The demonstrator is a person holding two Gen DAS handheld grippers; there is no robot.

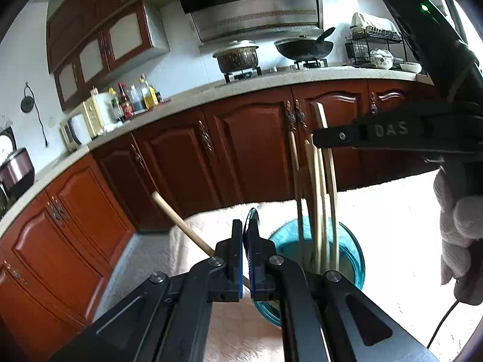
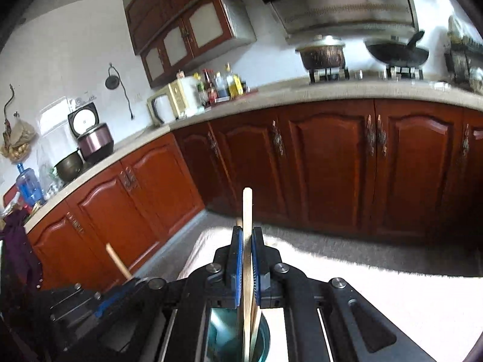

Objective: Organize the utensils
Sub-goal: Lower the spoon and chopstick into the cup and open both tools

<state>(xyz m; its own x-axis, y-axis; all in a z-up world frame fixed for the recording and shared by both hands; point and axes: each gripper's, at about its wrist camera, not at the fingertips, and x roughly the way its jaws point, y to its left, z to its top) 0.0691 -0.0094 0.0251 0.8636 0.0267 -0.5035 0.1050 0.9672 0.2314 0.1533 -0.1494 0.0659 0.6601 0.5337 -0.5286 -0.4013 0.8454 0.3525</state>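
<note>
A teal glass cup [image 1: 347,250] stands on a pale cloth-covered table [image 1: 392,211] and holds several wooden chopsticks [image 1: 317,196] upright. My left gripper [image 1: 246,235] is shut on the cup's near rim [image 1: 253,217], just left of the chopsticks. A wooden-handled utensil [image 1: 178,220] leans out to the left behind the gripper. My right gripper [image 1: 332,135] comes in from the right and is shut on one chopstick high up. In the right wrist view the right gripper [image 2: 247,241] clamps that chopstick [image 2: 247,211], with the cup [image 2: 259,338] below.
Red-brown kitchen cabinets [image 1: 241,150] and a stone counter [image 1: 271,81] with a pot, a wok, bottles and a dish rack stand behind the table. The left gripper's body [image 2: 75,304] sits at the lower left of the right wrist view.
</note>
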